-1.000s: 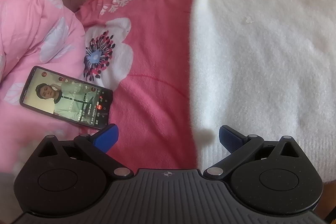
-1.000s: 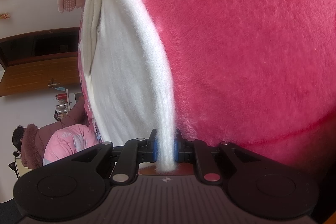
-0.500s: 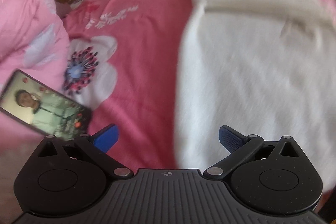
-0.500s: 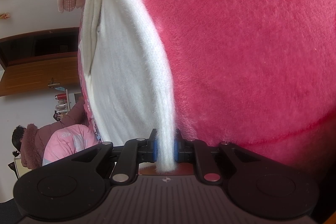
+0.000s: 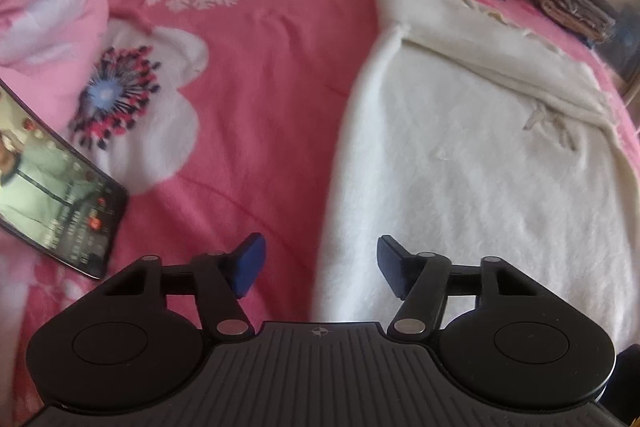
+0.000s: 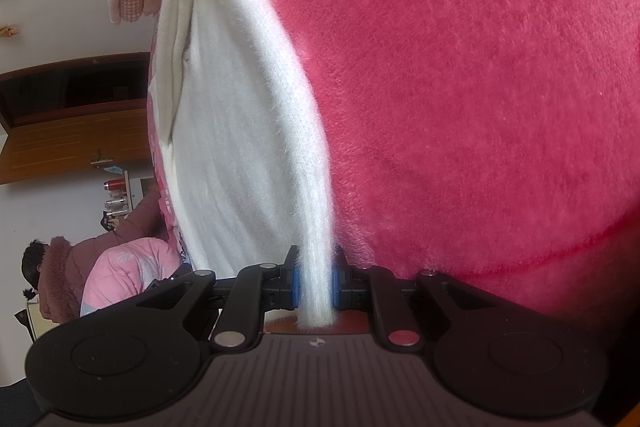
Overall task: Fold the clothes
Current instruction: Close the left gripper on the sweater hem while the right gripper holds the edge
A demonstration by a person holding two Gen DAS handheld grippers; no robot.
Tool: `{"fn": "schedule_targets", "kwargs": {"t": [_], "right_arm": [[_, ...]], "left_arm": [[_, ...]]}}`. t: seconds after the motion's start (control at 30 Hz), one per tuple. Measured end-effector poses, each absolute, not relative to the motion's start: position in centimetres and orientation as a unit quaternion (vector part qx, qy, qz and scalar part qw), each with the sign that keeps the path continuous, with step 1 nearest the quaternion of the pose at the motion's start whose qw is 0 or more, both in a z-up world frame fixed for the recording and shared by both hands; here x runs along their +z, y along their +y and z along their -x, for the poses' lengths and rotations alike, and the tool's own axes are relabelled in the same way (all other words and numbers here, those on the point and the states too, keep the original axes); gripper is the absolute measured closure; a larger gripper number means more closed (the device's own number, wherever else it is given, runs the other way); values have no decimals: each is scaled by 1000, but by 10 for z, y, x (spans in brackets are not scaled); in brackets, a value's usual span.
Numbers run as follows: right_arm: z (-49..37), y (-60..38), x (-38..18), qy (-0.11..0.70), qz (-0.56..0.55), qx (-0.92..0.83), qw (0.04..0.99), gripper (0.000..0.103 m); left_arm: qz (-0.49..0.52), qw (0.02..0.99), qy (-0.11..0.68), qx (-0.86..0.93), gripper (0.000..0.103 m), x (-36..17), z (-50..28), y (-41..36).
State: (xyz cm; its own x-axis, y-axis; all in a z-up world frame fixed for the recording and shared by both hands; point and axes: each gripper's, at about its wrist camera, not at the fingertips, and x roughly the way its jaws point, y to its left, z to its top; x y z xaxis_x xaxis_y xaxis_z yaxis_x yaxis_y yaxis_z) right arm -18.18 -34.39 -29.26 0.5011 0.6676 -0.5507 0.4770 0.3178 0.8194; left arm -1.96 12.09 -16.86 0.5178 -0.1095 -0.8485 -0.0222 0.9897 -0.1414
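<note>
1. White garment lies spread across the right of the frame on the pink blanket.
2. Your right gripper pinches its edge, anchoring a corner.
3. Your left gripper hangs released over the near edge, empty.

Fluffy white garment spread flat on pink floral blanket

The phone runs off the left edge (screen blurred, unreadable).
</note>
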Motion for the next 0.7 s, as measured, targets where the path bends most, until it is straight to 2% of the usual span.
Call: {"fn": "schedule_targets", "kwargs": {"t": [0.7], "right_arm": [[183, -344, -295, 492, -581, 74, 644, 89]], "left_arm": [[168, 833, 510, -132, 42, -197, 25, 151]]}}
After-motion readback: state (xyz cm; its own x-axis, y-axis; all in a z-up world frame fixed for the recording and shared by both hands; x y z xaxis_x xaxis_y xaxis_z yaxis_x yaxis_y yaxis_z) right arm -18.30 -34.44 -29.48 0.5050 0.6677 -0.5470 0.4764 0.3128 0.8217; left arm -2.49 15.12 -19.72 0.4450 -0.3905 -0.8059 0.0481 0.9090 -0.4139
